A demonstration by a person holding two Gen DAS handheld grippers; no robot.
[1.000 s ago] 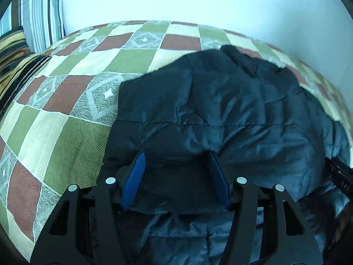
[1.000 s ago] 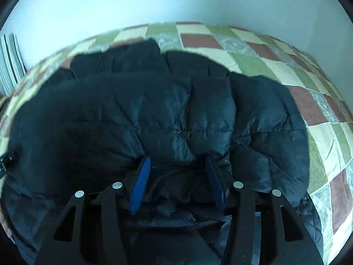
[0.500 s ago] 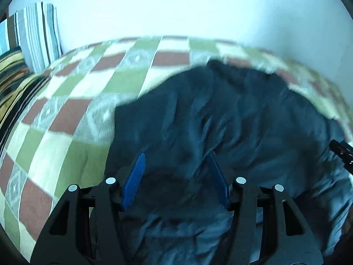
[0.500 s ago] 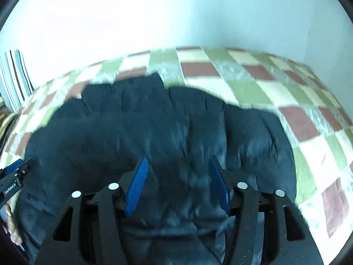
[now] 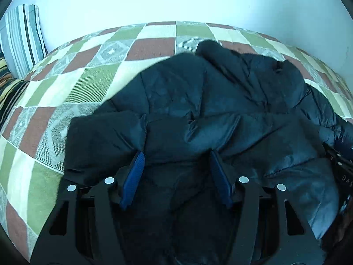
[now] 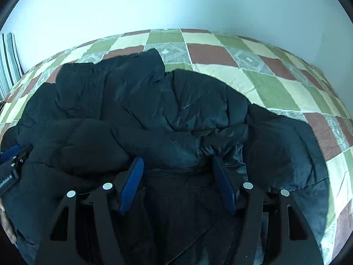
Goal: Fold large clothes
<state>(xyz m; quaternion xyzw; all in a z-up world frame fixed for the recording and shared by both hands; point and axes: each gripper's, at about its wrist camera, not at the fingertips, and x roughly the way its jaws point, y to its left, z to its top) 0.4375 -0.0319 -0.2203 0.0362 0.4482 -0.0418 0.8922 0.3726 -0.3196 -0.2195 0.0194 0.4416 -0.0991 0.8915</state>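
- The left gripper stands with its ribbed blue pads apart; puffy fabric bulges between them, but whether they pinch it I cannot tell.
- The right gripper, its jaws having just been opening, shows the same: pads wide, padding bunched between.
- The jacket, a dark, quilted, faintly glossy puffer, lies crumpled in soft folds across the bed.
- Under it spreads a checked bedspread of green, cream and brown squares.
- Striped pillows lean at the far left, against a plain pale wall.
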